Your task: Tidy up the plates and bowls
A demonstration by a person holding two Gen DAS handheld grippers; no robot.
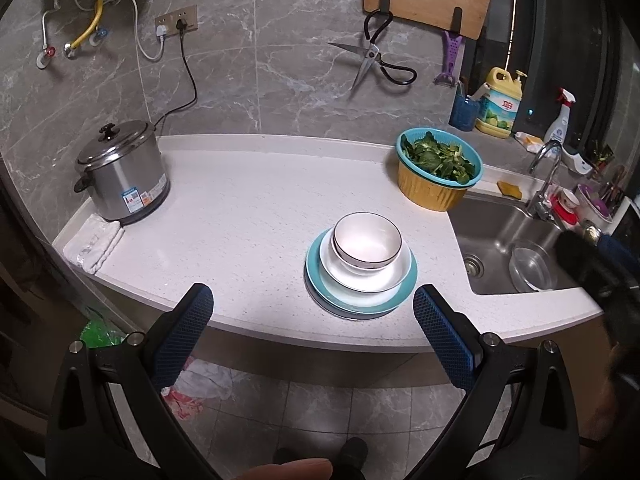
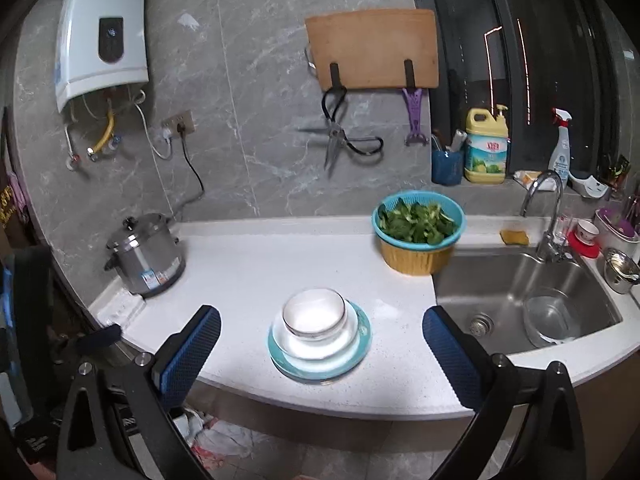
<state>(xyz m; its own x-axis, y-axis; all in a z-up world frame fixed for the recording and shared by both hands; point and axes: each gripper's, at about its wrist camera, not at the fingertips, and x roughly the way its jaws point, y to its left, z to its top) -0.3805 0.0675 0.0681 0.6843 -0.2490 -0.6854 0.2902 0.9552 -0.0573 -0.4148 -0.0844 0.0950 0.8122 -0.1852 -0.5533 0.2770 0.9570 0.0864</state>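
Observation:
A stack of dishes stands near the front edge of the white counter (image 1: 240, 208). A small white bowl with a dark rim (image 1: 367, 245) sits in a wider white bowl (image 1: 370, 276), on a teal plate (image 1: 360, 300) with another plate under it. In the right wrist view the same bowl (image 2: 314, 312) and teal plate (image 2: 320, 360) show. My left gripper (image 1: 313, 304) is open and empty, held in front of the counter edge, apart from the stack. My right gripper (image 2: 321, 326) is open and empty, also short of the stack.
A steel rice cooker (image 1: 122, 172) stands at the back left with a folded cloth (image 1: 94, 246) beside it. A teal colander of greens in a yellow basin (image 1: 438, 168) sits by the sink (image 1: 520, 248), which holds a steel bowl (image 1: 530, 266). Faucet (image 2: 548, 216), bottles behind.

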